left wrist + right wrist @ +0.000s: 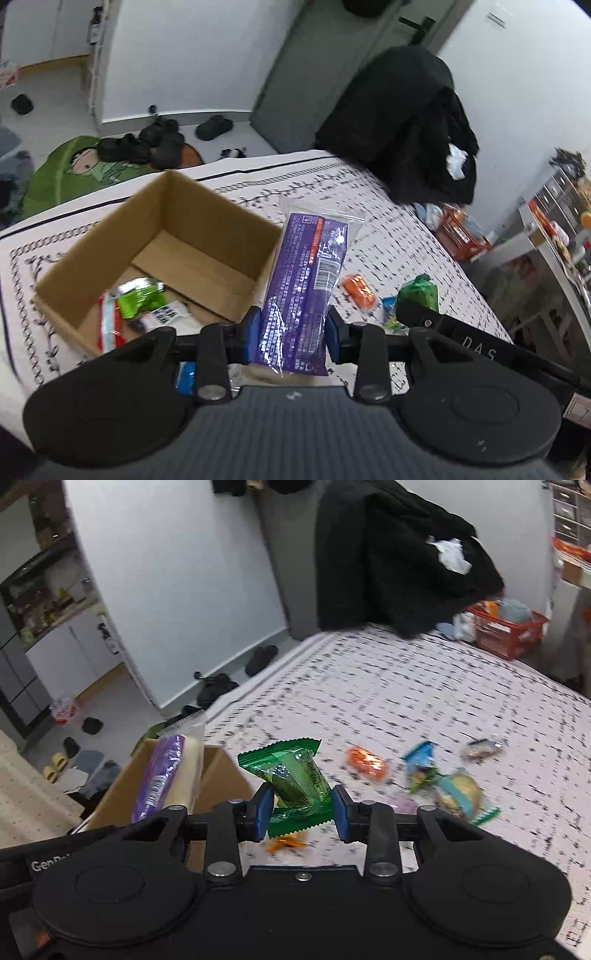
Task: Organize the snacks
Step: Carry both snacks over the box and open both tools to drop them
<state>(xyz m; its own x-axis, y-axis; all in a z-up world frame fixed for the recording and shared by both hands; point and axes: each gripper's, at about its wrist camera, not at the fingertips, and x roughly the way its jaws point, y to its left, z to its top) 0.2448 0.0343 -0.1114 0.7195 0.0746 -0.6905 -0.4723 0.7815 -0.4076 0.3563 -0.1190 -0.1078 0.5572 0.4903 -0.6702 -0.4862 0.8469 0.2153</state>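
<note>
Left gripper (291,334): we had it clenched on the purple snack packet (303,288), blue pads pressing both sides, the packet standing up beside the box's right wall.
Cardboard box (207,221): we saw it open on the patterned tablecloth (399,236), with a green packet (142,297) and a red-and-white packet (109,326) lying inside.
Right gripper (303,814): we had it grasping the green wrapper (295,779), raised above the cloth just right of the box.
Loose snacks: we saw an orange packet (365,762) and a blue packet (419,757) on the cloth, right of the wrapper.
</note>
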